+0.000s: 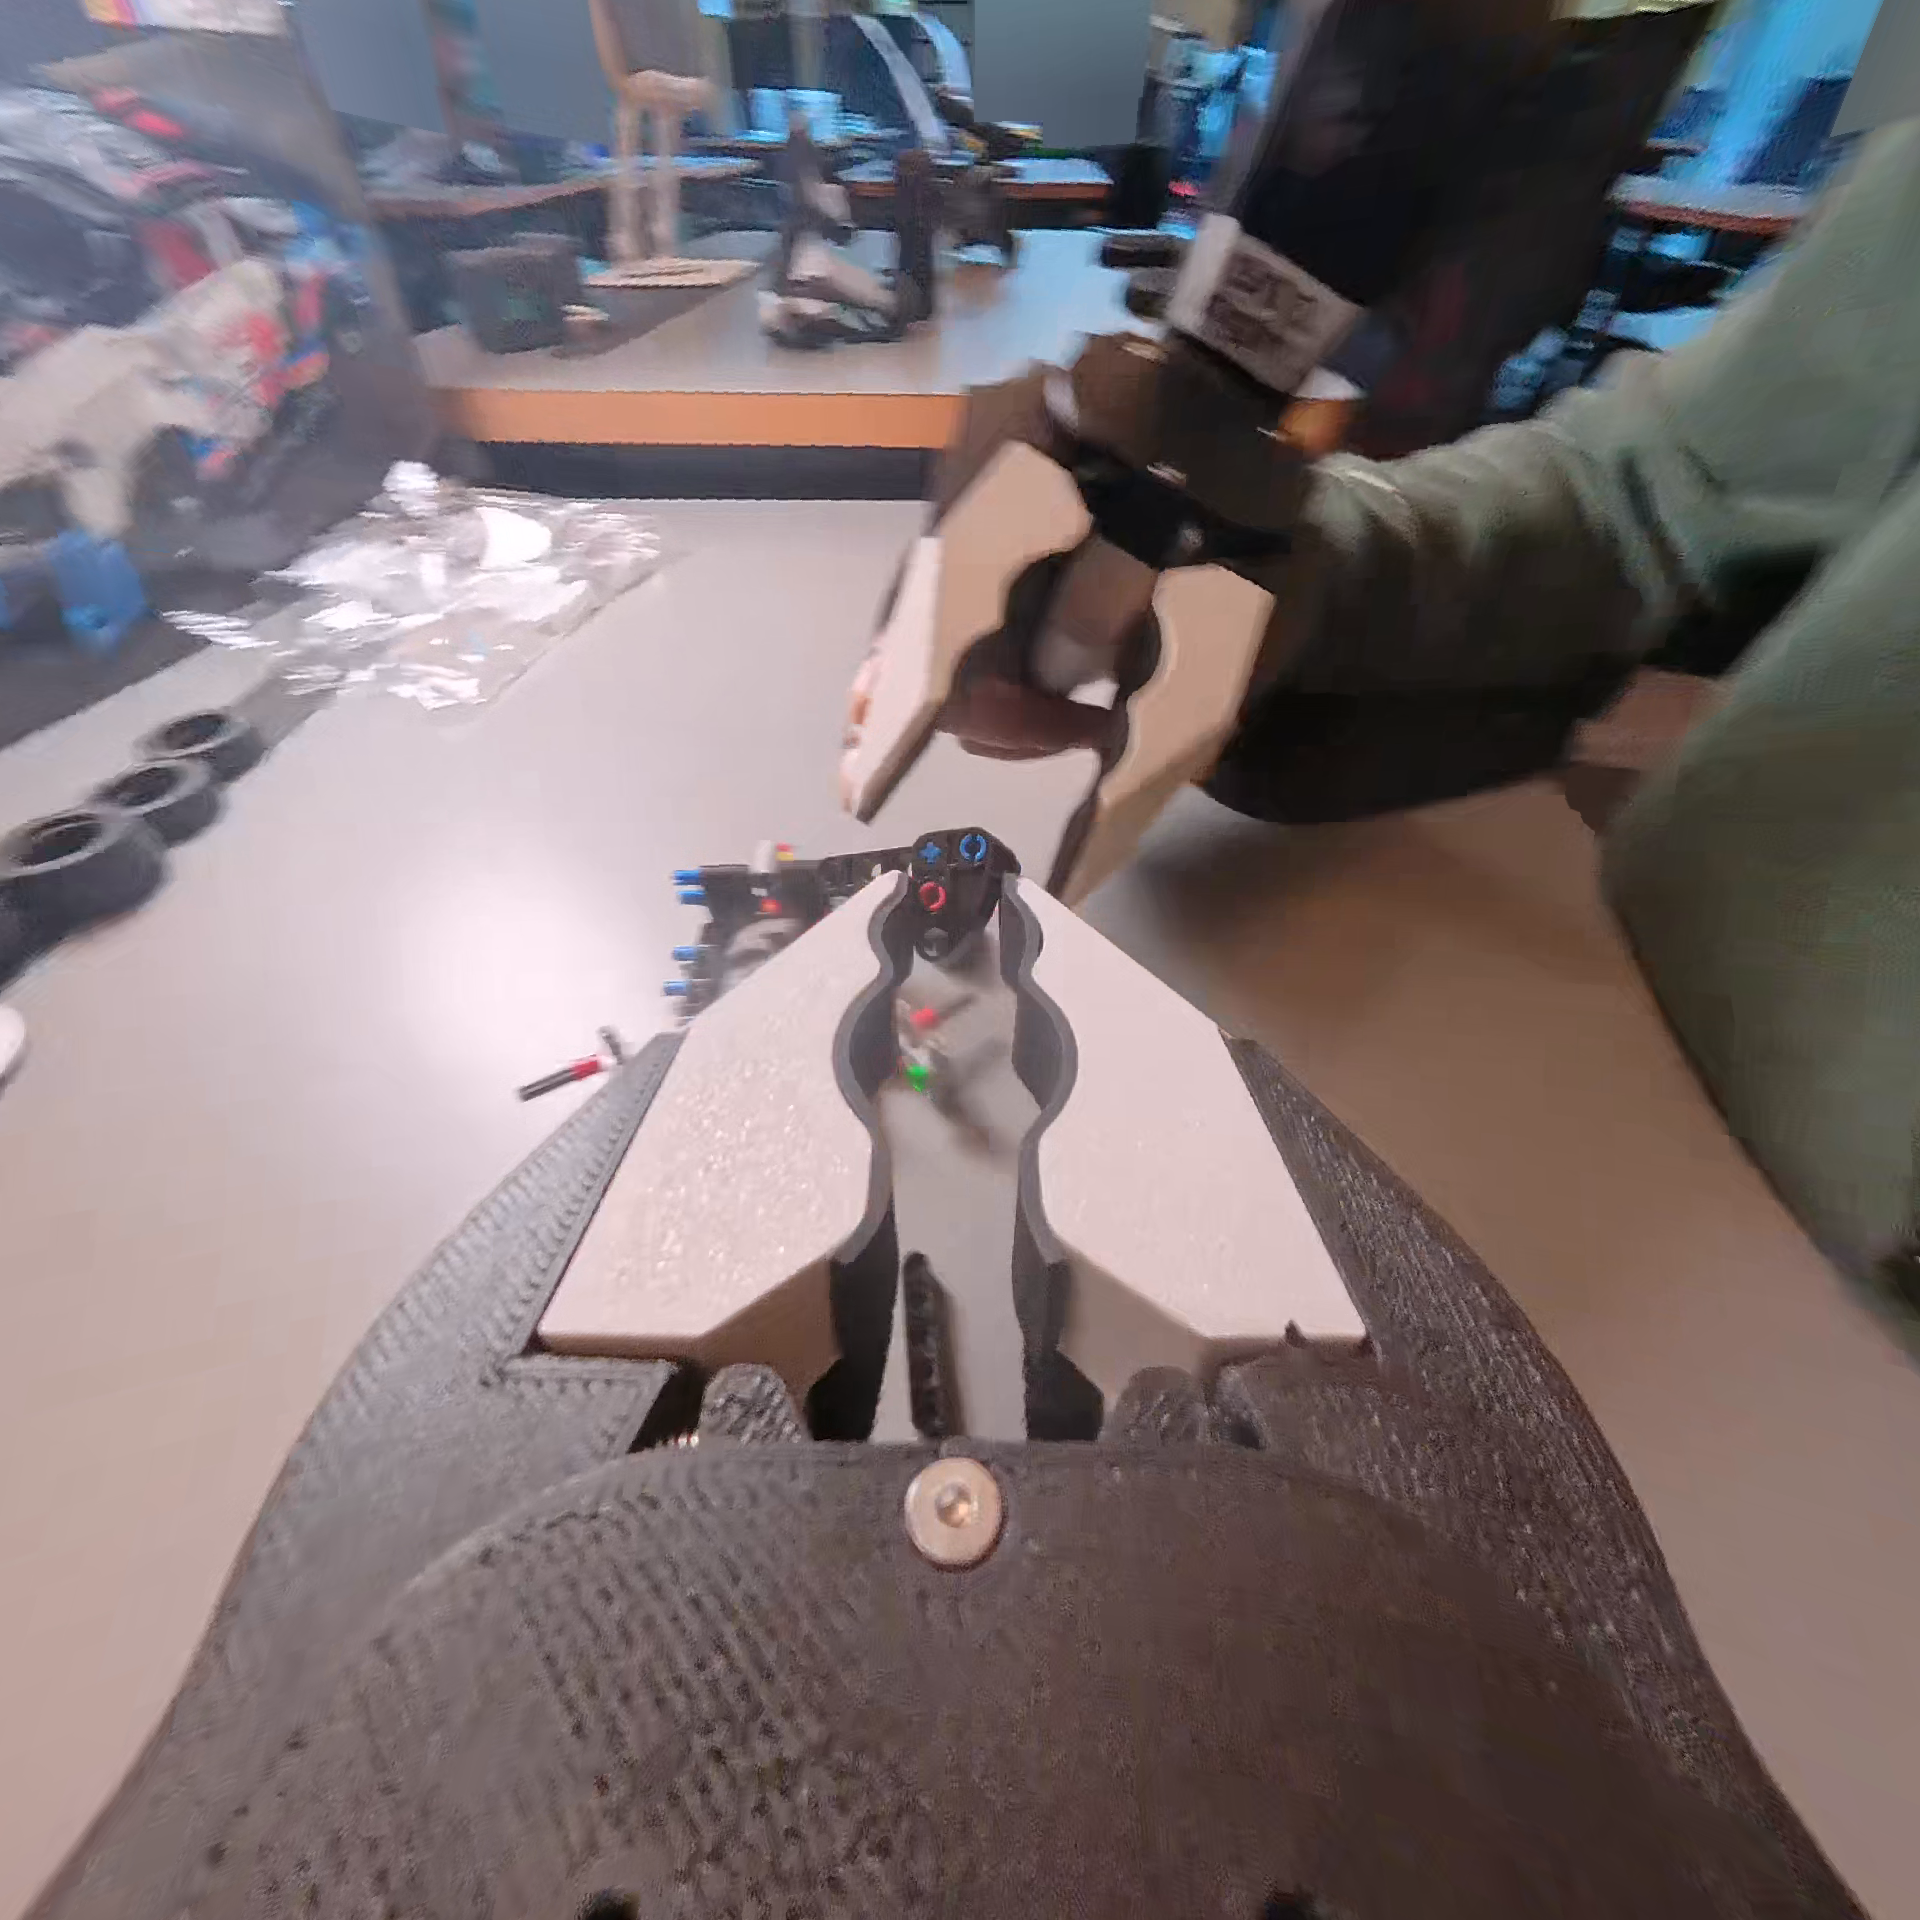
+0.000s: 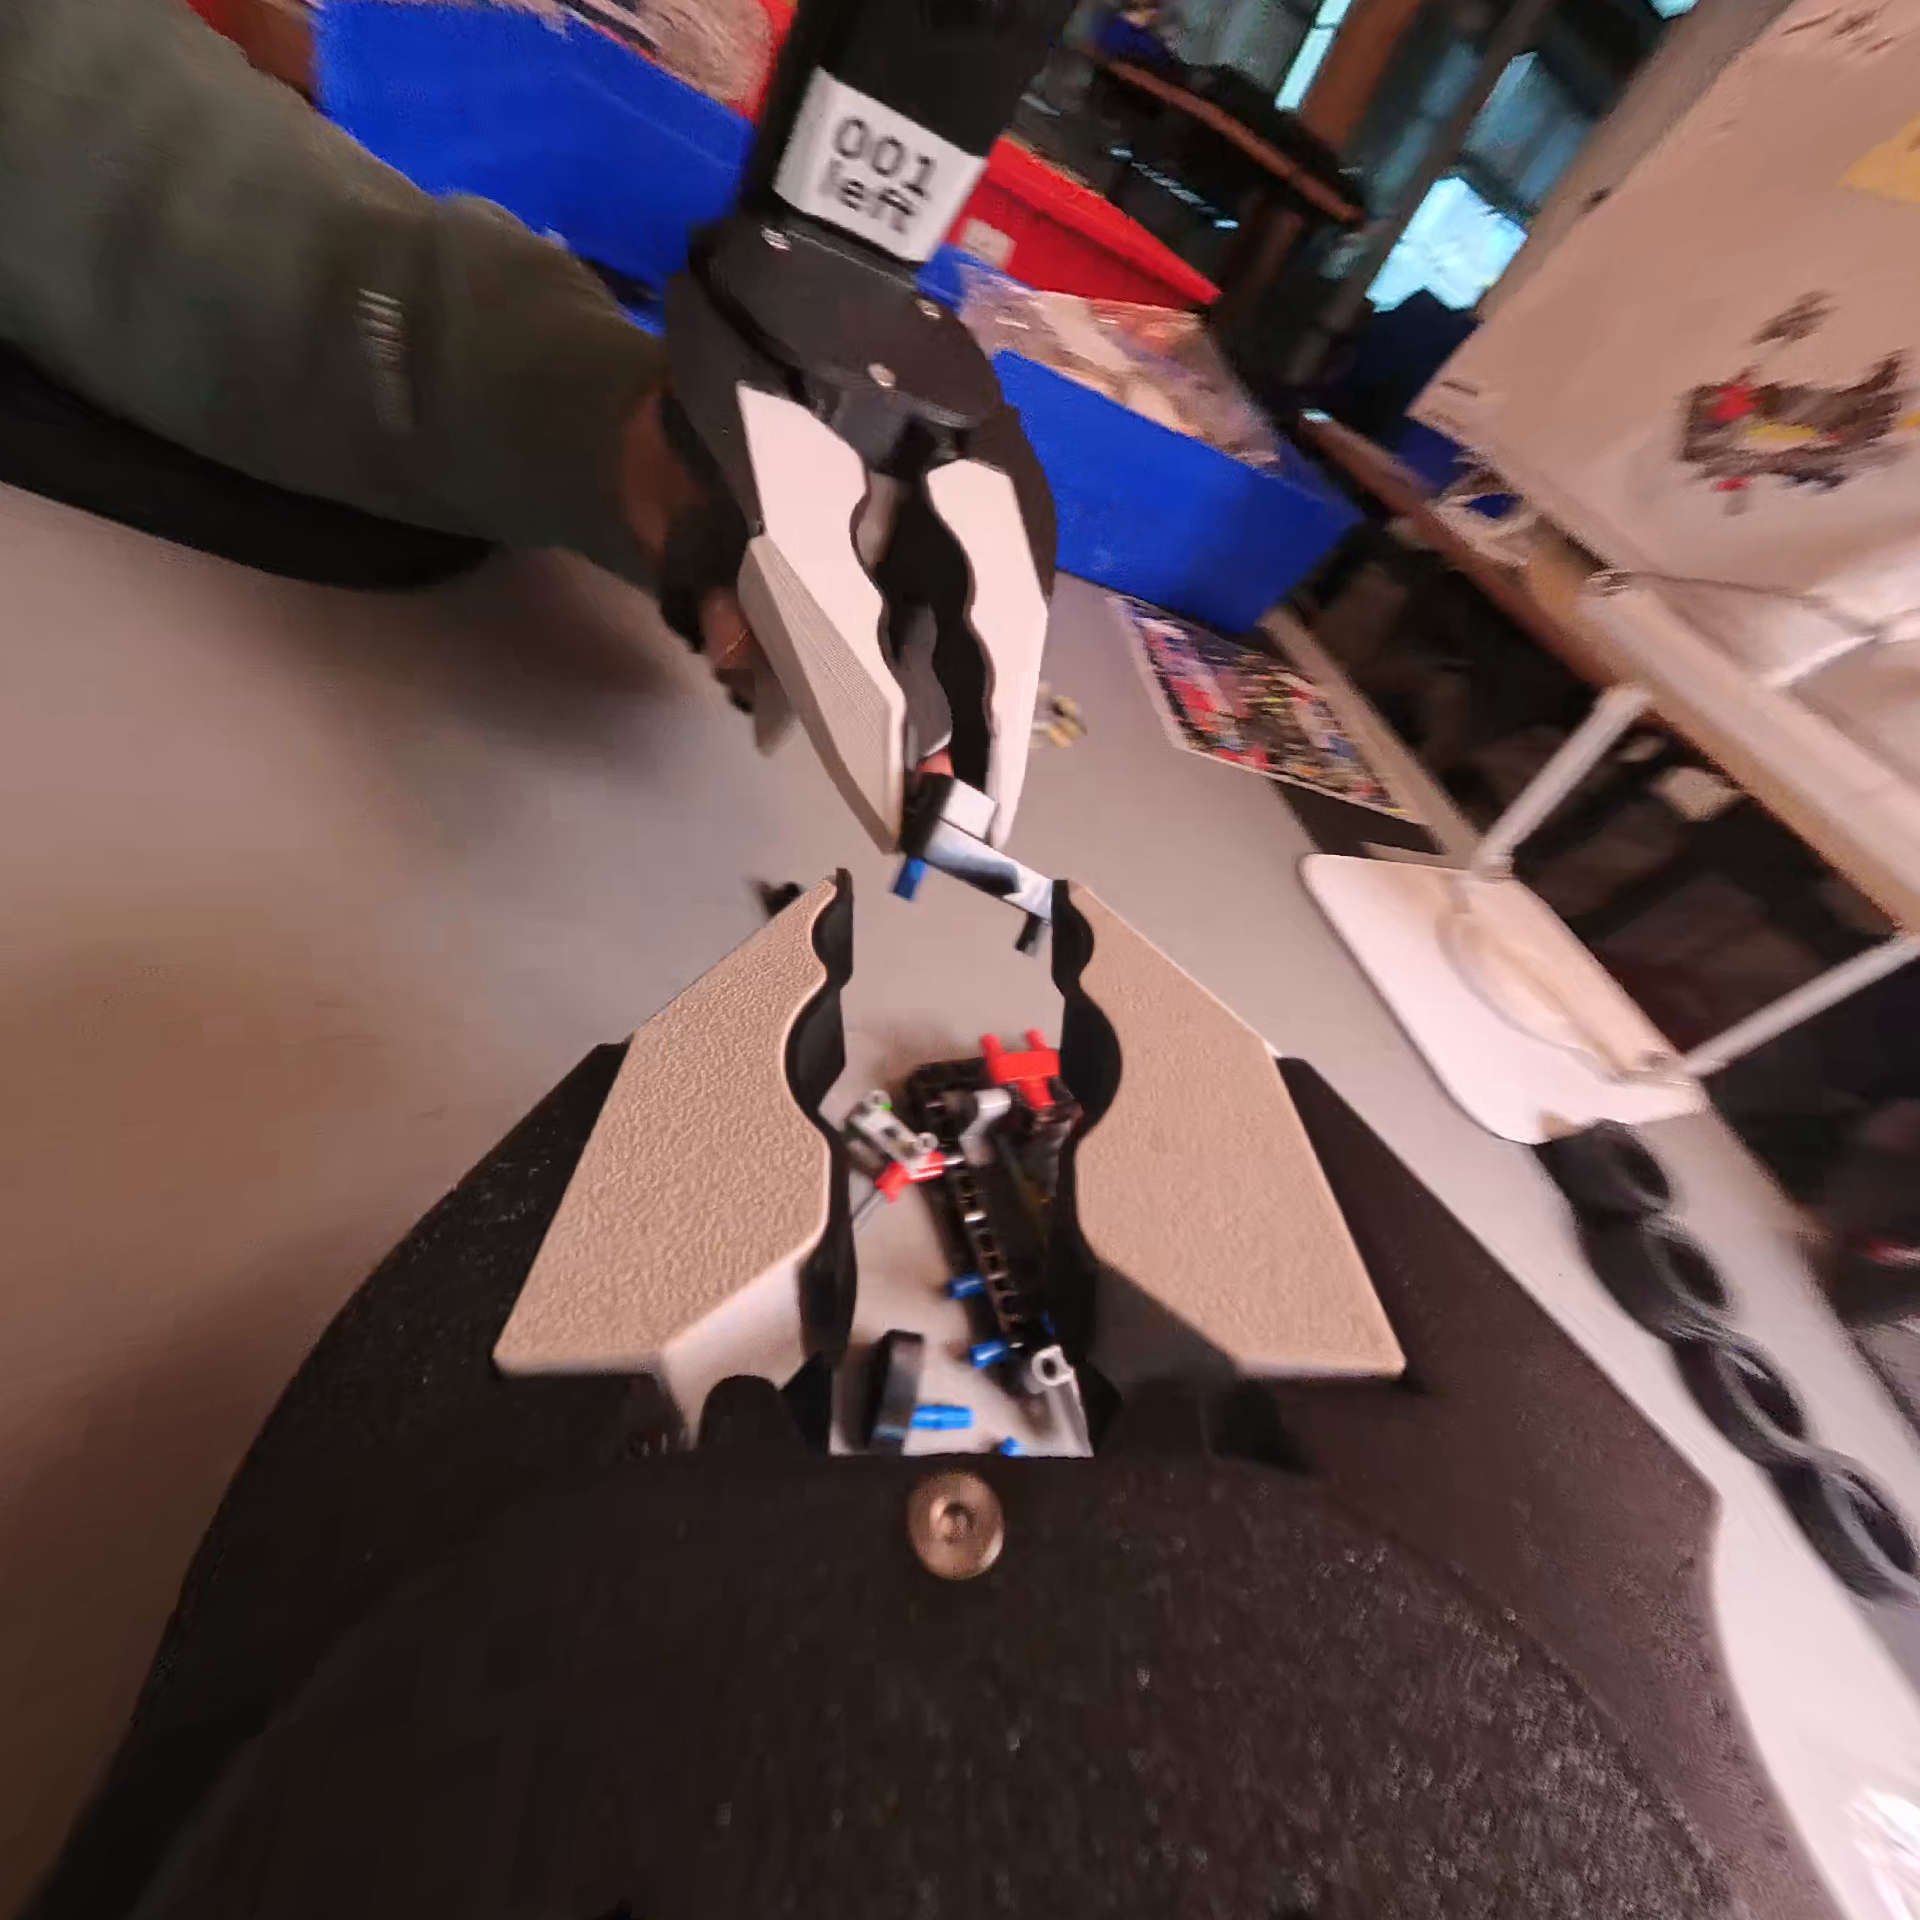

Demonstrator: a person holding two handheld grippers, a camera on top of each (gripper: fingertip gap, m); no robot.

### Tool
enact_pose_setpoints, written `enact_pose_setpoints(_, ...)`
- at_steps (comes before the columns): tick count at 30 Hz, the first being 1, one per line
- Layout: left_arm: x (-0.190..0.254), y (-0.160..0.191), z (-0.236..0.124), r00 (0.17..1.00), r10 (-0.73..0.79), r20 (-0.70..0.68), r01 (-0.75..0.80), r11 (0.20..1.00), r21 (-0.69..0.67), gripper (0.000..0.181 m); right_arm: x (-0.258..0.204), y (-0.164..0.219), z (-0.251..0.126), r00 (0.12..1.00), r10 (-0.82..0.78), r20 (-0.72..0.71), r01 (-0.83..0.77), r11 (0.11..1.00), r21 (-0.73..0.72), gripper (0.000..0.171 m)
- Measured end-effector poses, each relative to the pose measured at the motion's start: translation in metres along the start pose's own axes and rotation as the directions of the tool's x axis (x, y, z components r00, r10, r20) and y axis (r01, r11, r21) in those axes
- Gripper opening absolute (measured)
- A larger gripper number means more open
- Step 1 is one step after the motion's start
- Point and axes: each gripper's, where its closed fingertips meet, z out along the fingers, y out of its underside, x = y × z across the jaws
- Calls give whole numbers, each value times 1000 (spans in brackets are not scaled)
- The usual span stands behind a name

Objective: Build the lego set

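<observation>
Two views show a build only partly done. From the left wrist, the left gripper (image 1: 951,894) pinches a small black piece (image 1: 954,883) with blue and red marks at its fingertips, held above the table (image 1: 416,935); beyond it lies a black frame (image 1: 743,904) with blue pins along one side; a loose pin (image 1: 569,1072) rests near it; three tyres (image 1: 135,800) wait unmounted at the left edge, so wheels are judged to be still ahead; the right gripper (image 1: 977,821) hangs near, fingers apart and empty; clear bags (image 1: 457,603) lie farther back, and blurred desks and clutter fill the room behind.

From the right wrist, the right gripper (image 2: 951,904) is spread wide over the frame (image 2: 987,1195), which lies flat on the pale table (image 2: 312,935) with red, grey and blue bits fitted; loose blue pins (image 2: 935,1415) sit beside it; the left gripper (image 2: 951,821) holds its piece (image 2: 966,821) above; a booklet (image 2: 1257,707) lies past it; tyres (image 2: 1714,1340) line the right; blue and red bins (image 2: 1143,488) stand behind, with a white stand base (image 2: 1475,987) nearby.
</observation>
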Motion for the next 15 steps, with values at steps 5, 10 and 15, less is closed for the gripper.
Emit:
enact_pose_setpoints(5,33,5,-9,975,13,-223,-18,1000,-18,14,-28,6,0,987,-18,162,22,999,-25,39)
enact_pose_setpoints(10,54,9,-10,939,-11,-344,-1,999,-36,14,-40,5,4,980,-87,180,92,996,-21,17)
enact_pose_setpoints(15,61,5,-15,918,-35,-395,28,999,-24,13,-43,-2,2,977,-75,197,73,997,13,15)
